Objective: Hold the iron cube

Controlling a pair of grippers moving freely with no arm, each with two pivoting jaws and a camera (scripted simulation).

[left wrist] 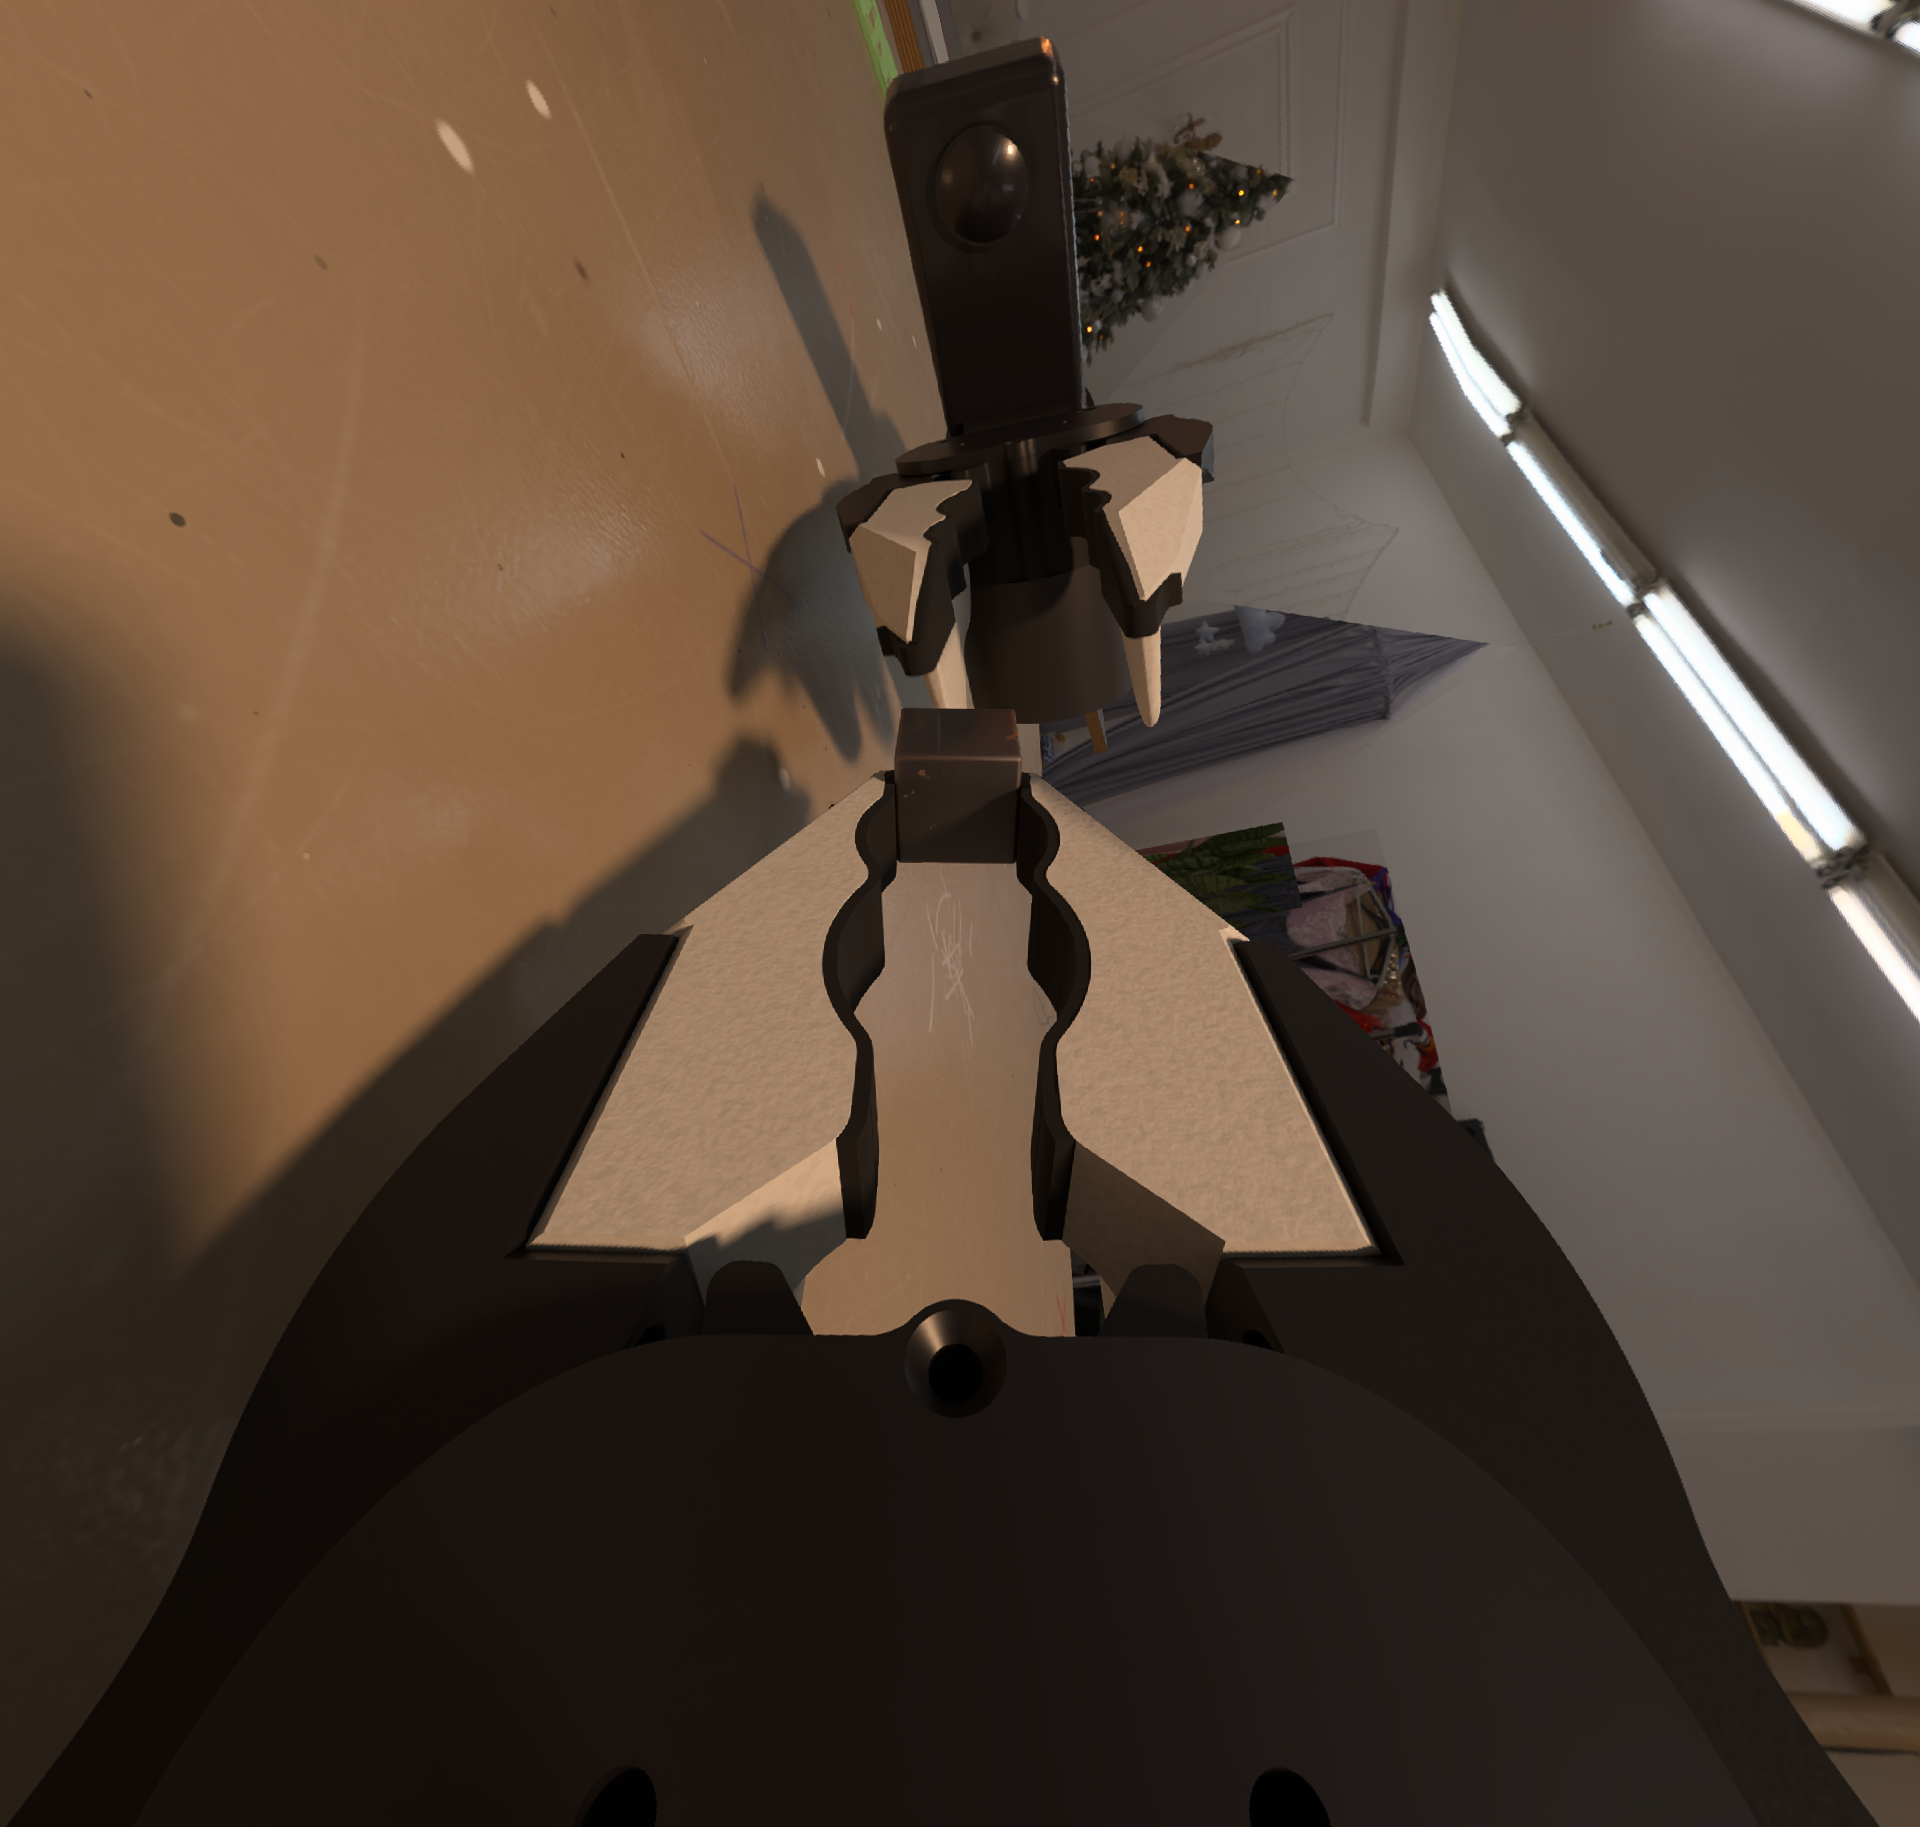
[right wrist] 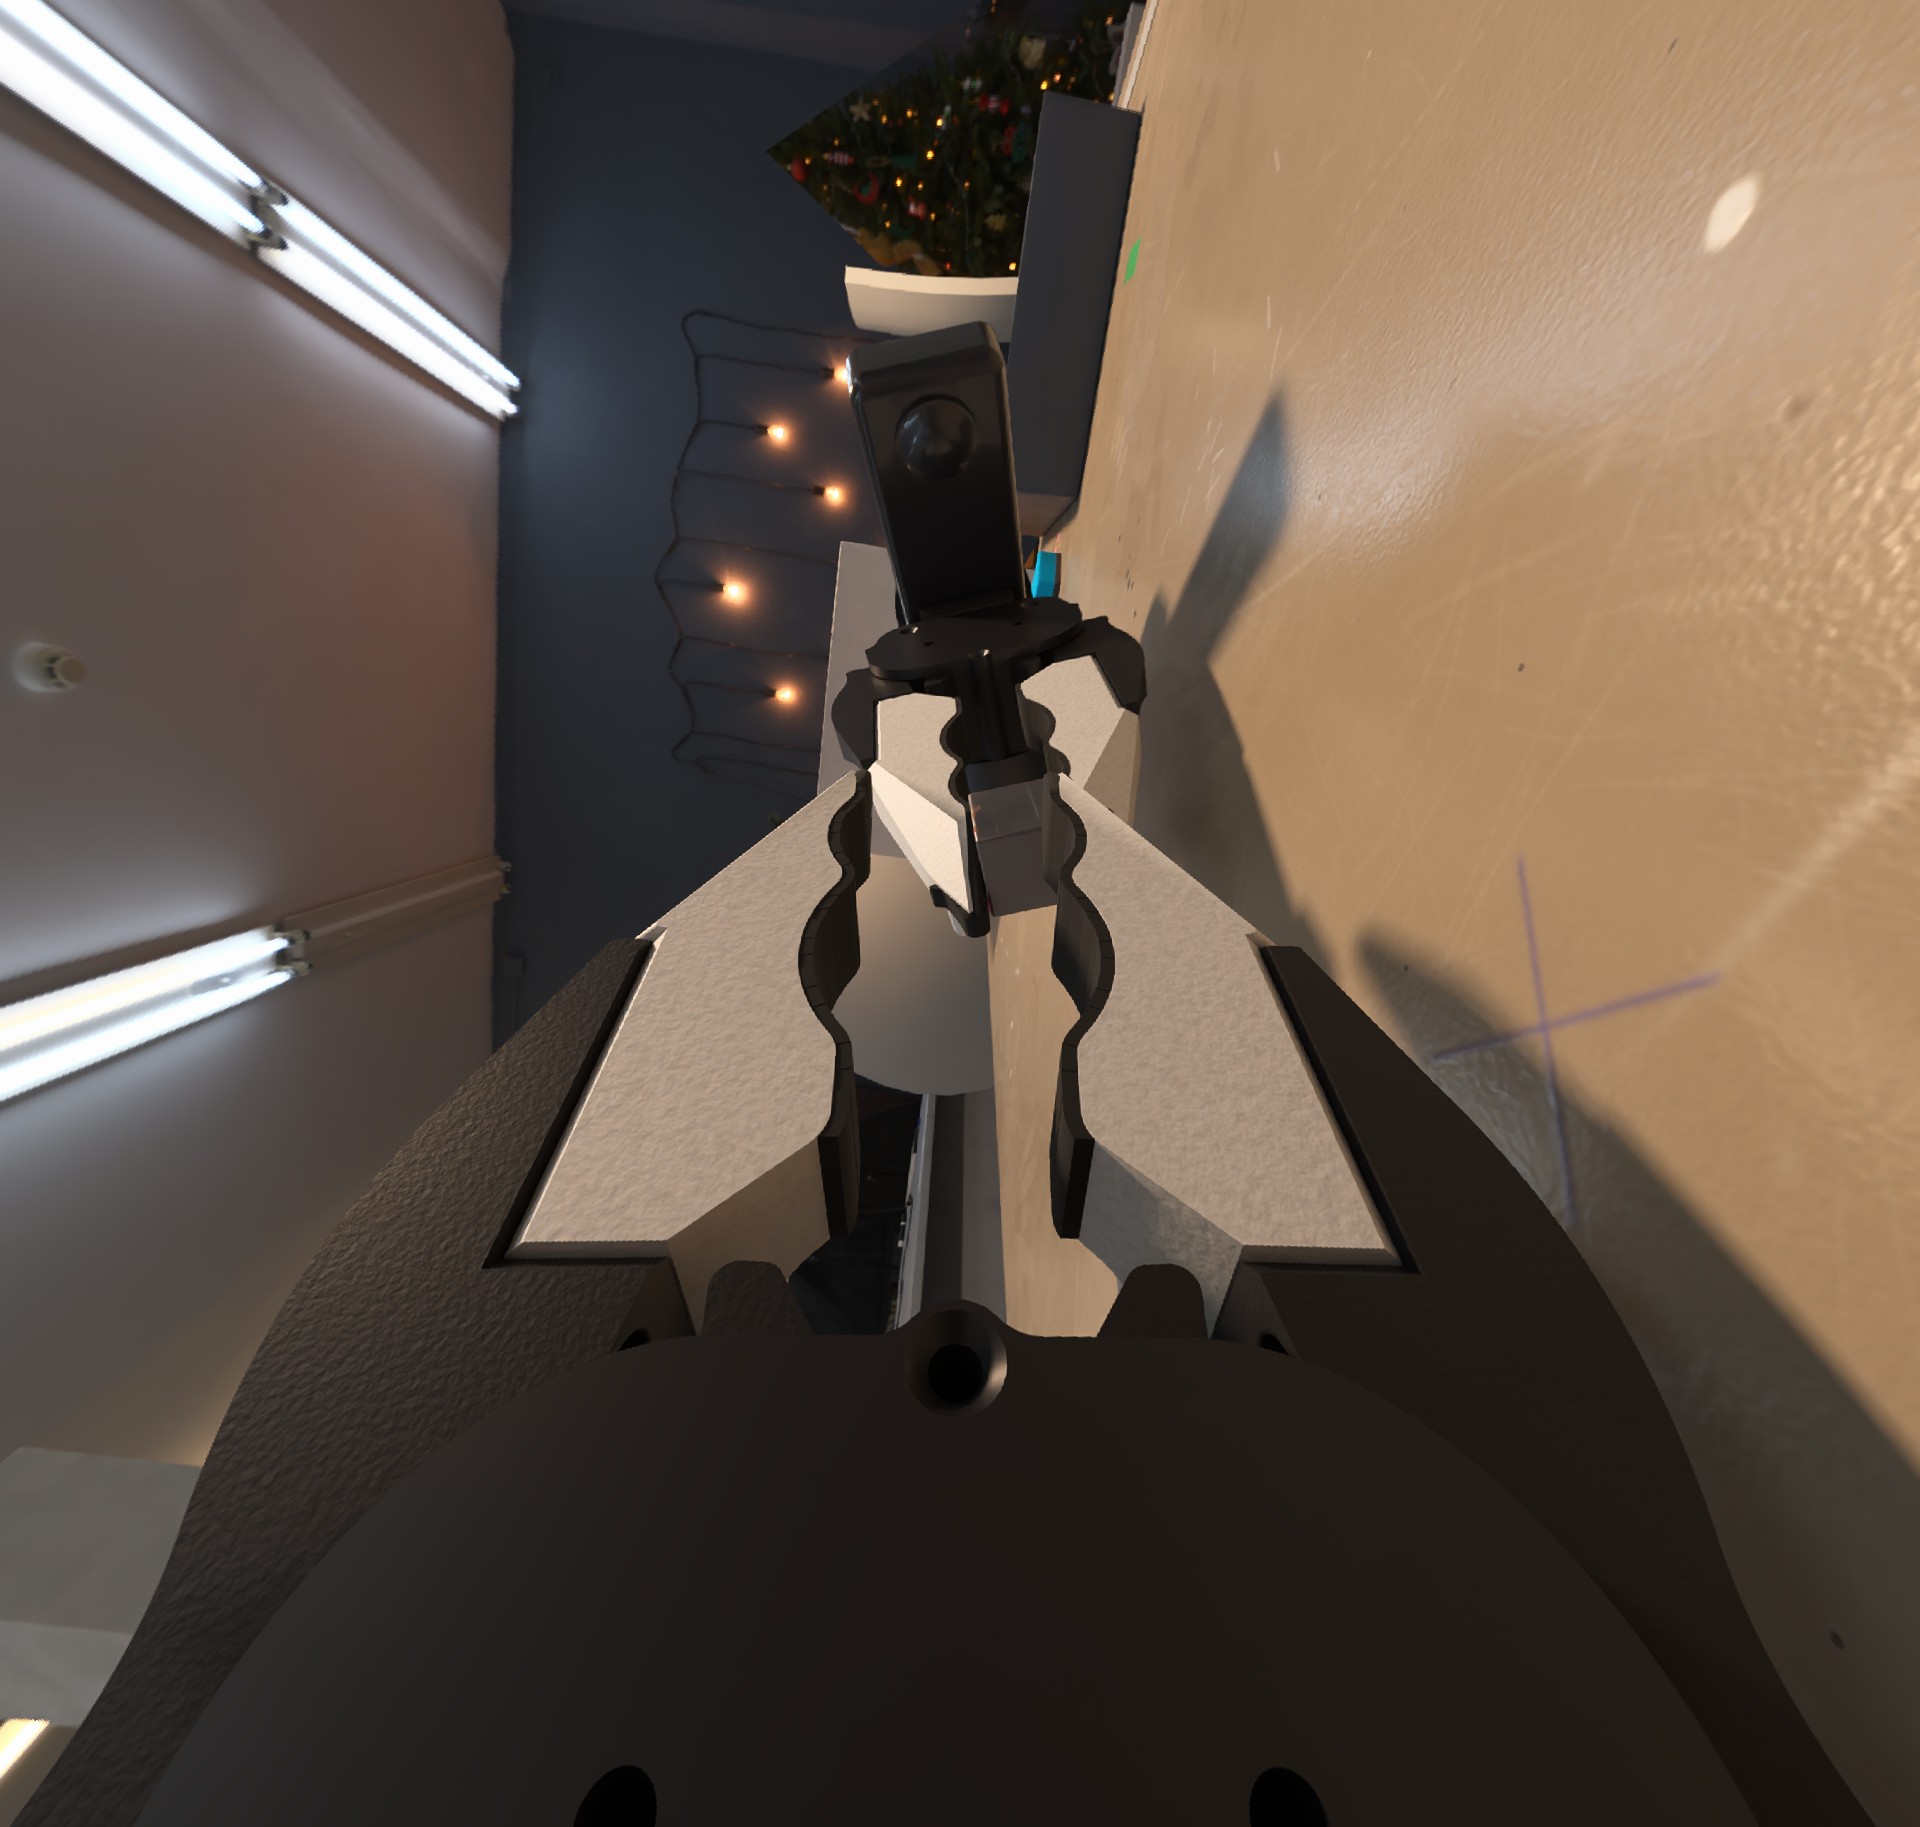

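The iron cube [left wrist: 956,801] is a small dark metal block. My left gripper [left wrist: 956,790] is shut on it, and the cube's far end sticks out past the fingertips, above the table. My right gripper [left wrist: 1044,702] faces the left one head-on with its jaws open, and its fingertips [left wrist: 1143,697] stand just beyond the cube. In the right wrist view the cube [right wrist: 1013,842] looks grey and lies about level with my right gripper's [right wrist: 966,801] open fingertips, nearer the right-hand finger. I cannot tell if that finger touches it. The left gripper [right wrist: 1016,894] holds it from the far side.
The tan scratched table [left wrist: 416,427] fills the left of the left wrist view and the right of the right wrist view [right wrist: 1558,530]. A green object [left wrist: 868,11] lies far off on it. A grey box [right wrist: 1070,302] and a small blue block [right wrist: 1047,572] stand beyond the grippers.
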